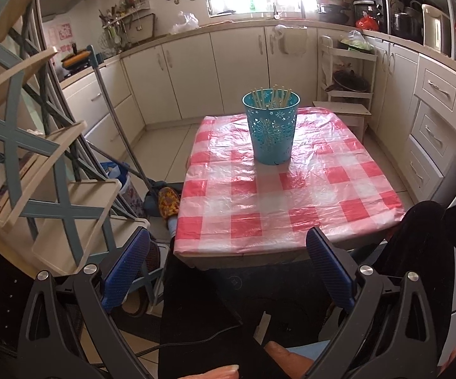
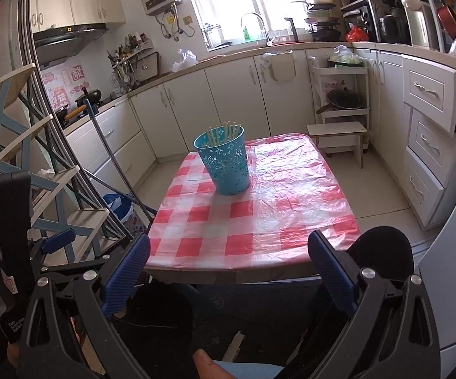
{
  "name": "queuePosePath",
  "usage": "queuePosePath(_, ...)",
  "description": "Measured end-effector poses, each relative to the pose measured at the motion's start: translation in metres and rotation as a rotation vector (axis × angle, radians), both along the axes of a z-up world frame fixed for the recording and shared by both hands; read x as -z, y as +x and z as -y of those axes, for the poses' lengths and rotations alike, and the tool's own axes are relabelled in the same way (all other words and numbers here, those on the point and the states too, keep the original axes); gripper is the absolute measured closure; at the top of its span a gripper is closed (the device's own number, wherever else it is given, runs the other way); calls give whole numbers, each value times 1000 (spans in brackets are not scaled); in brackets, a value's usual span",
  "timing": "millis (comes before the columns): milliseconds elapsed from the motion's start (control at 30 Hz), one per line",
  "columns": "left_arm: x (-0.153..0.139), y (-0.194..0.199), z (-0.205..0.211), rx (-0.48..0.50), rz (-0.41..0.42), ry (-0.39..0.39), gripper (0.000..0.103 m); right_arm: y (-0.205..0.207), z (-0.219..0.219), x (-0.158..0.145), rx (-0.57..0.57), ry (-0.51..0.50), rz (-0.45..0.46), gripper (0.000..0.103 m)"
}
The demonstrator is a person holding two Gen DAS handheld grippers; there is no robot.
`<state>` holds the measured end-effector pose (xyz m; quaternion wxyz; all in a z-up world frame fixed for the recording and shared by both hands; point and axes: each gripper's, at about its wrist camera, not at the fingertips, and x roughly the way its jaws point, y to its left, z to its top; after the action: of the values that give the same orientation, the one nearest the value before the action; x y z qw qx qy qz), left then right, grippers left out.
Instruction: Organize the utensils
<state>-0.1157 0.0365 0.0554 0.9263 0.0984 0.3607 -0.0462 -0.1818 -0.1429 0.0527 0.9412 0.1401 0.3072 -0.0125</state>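
Note:
A teal perforated holder (image 1: 271,128) stands upright near the far middle of a small table with a red-and-white checked plastic cover (image 1: 291,189). Several pale chopsticks (image 1: 272,96) stick up inside it. The right wrist view shows the same holder (image 2: 225,161) with the chopsticks (image 2: 223,132) toward the table's far left. My left gripper (image 1: 228,262) hangs open below the table's near edge, nothing between its blue pads. My right gripper (image 2: 228,265) is also open and empty, held back from the near edge. No loose utensil shows on the cover (image 2: 259,202).
A tilted cream-and-blue shelf rack (image 1: 38,145) and a mop handle (image 1: 117,126) stand to the left. White cabinets (image 1: 237,63) ring the room, with drawers (image 1: 433,120) at the right. A small white stool (image 2: 338,132) sits behind the table. A person's knees (image 1: 430,221) are near the table front.

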Motion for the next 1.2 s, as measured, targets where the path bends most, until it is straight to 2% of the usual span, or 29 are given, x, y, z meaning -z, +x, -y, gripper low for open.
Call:
queuePosePath(133, -4, -8, 0, -1, 10, 9, 8, -11, -4, -1, 0, 5, 16, 7)
queuePosePath(367, -14, -24, -4, -13, 60, 7, 8, -30, -22, -11, -39, -66, 73, 7)
queuePosePath(633, -27, -38, -18, -39, 119, -58, 8, -38, -20, -16, -28, -67, 111, 7)
queuePosePath(767, -28, -40, -26, -49, 119, -101, 8, -37, -22, -16, -34, -65, 108, 7)
queuePosePath(1200, -25, -41, -22, -46, 110, -84, 8, -38, -23, -15, -44, -59, 100, 7)
